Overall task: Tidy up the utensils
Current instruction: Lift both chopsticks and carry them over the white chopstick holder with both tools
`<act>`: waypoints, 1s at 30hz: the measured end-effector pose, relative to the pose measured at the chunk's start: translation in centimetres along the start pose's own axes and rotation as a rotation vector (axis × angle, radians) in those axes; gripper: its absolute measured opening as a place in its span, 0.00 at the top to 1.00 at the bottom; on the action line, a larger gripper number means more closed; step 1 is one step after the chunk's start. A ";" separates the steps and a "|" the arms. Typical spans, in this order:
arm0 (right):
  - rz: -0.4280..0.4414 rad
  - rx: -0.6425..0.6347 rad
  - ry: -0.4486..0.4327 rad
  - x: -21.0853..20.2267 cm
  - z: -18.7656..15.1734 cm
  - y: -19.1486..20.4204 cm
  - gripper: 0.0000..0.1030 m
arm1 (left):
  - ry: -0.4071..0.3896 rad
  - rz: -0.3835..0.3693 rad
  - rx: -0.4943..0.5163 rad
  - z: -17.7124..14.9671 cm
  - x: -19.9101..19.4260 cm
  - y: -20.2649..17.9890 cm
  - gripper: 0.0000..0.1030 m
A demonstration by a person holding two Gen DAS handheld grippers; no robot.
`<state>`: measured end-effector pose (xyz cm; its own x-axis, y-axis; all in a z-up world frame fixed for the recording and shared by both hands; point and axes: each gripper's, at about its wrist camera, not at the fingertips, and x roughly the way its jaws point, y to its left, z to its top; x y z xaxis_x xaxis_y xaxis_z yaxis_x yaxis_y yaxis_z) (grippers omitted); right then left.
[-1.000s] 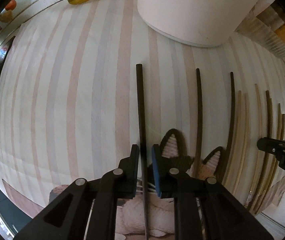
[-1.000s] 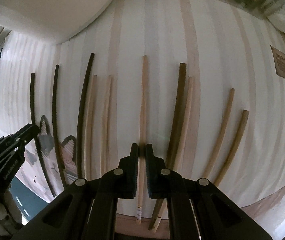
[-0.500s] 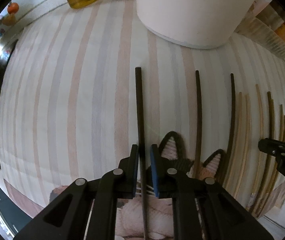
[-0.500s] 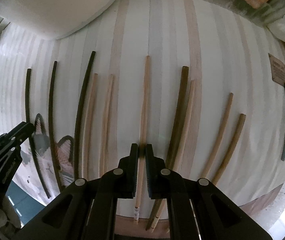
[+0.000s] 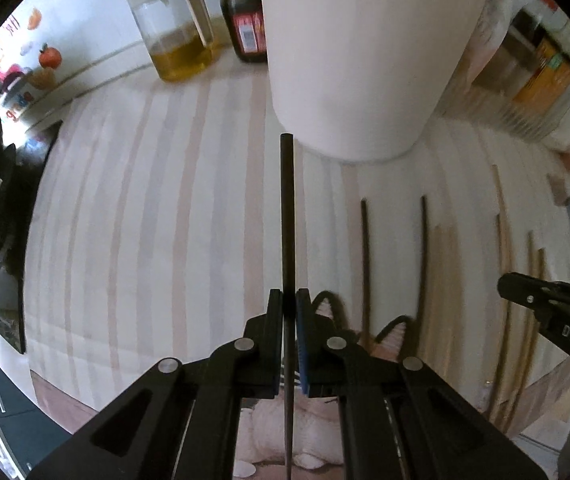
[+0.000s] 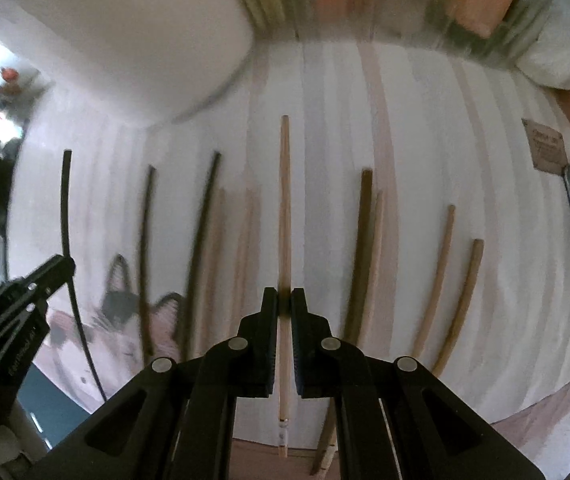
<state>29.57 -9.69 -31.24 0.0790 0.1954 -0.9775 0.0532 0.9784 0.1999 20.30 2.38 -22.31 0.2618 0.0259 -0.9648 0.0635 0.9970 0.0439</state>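
On my left wrist view, the left gripper (image 5: 289,304) is clenched on a black chopstick (image 5: 287,216), which runs straight toward twelve o'clock from the jaws, its far end just short of the base of a big white container (image 5: 365,60). At eleven o'clock from that container stand a glass jug of yellow oil (image 5: 173,28) and a dark bottle with a red label (image 5: 245,12). Everything rests on a striped cloth (image 5: 145,220); at about three o'clock from my left jaws, two more black chopsticks (image 5: 365,264) lie on it, with pale and brown ones farther out. The right gripper (image 6: 283,304) is clamped on a light wooden chopstick (image 6: 283,200), also pointing to twelve o'clock, its labelled tail showing below the jaws at six. At nine o'clock from it I see my left gripper's black chopstick as a thin curved line, then dark chopsticks and pale ones, blurred. At three o'clock lie a dark brown chopstick (image 6: 363,248) with a paler one touching its side, and two tan chopsticks (image 6: 437,276) well apart from those.
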 end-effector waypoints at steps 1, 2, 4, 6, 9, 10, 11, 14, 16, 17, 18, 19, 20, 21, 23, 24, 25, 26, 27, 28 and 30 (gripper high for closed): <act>0.009 0.001 -0.013 -0.5 -0.2 0.1 0.94 | -0.016 0.000 -0.005 0.0 -0.6 -0.2 0.96; 0.017 0.001 -0.024 -0.9 -0.3 0.3 0.94 | -0.032 -0.006 -0.009 0.3 -1.4 -0.2 0.96; 0.032 -0.003 -0.051 -1.8 -0.6 0.6 0.94 | -0.056 -0.012 -0.010 0.9 -2.5 -0.4 0.96; 0.041 -0.013 -0.076 -2.8 -0.5 0.9 0.94 | -0.083 -0.020 -0.014 1.1 -3.6 -0.7 0.96; 0.064 -0.021 -0.128 -4.9 -0.5 1.2 0.94 | -0.124 -0.033 -0.025 1.8 -5.5 -0.8 0.96; 0.070 -0.020 -0.141 -5.3 -0.1 1.2 0.94 | -0.141 -0.036 -0.030 2.0 -6.3 -0.8 0.96; 0.080 -0.020 -0.158 -6.0 0.0 1.2 0.94 | -0.154 -0.041 -0.033 2.2 -7.0 -0.8 0.96; 0.108 -0.022 -0.219 -9.0 0.5 0.1 0.94 | -0.204 -0.056 -0.039 3.2 -9.3 -0.5 0.96; 0.128 -0.019 -0.261 -10.8 0.8 -0.1 0.94 | -0.245 -0.075 -0.046 4.2 -11.1 0.0 0.96; 0.141 -0.018 -0.285 -11.8 1.1 -0.3 0.94 | -0.263 -0.085 -0.049 4.7 -11.8 0.1 0.96; 0.154 -0.019 -0.311 -13.1 1.3 -0.3 0.94 | -0.284 -0.096 -0.054 5.1 -12.8 0.2 0.96; 0.165 -0.020 -0.335 -14.6 1.6 -0.5 0.94 | -0.307 -0.109 -0.060 5.7 -13.8 0.3 0.96; 0.175 -0.021 -0.357 -15.9 2.0 -0.7 0.94 | -0.331 -0.122 -0.063 6.4 -14.8 0.5 0.96; 0.186 -0.024 -0.381 -17.4 2.3 -0.8 0.94 | -0.348 -0.131 -0.065 7.0 -15.5 0.8 0.96; 0.214 -0.031 -0.442 -20.6 3.6 -0.8 0.94 | -0.402 -0.151 -0.068 8.5 -17.9 0.8 0.96; 0.223 -0.036 -0.468 -21.8 4.1 -0.6 0.94 | -0.440 -0.160 -0.071 9.7 -19.3 1.0 0.96; 0.232 -0.043 -0.500 -23.2 5.2 -0.2 0.94 | -0.464 -0.167 -0.070 10.7 -20.2 1.1 0.96; 0.241 -0.051 -0.533 -24.5 6.6 0.3 0.94 | -0.480 -0.169 -0.070 11.4 -20.7 1.1 0.96; 0.245 -0.057 -0.566 -25.7 8.3 0.9 0.94 | -0.503 -0.171 -0.075 12.4 -21.3 1.2 0.96; 0.244 -0.061 -0.592 -27.0 9.4 1.2 0.94 | -0.531 -0.173 -0.077 13.8 -22.0 1.4 0.96; 0.239 -0.061 -0.641 -28.1 11.2 1.9 0.94 | -0.556 -0.168 -0.076 15.7 -22.5 1.6 0.96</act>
<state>38.59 -14.10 -2.66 0.6564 0.3460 -0.6704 -0.0934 0.9190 0.3830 29.58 2.28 3.54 0.7215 -0.1544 -0.6750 0.0837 0.9871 -0.1363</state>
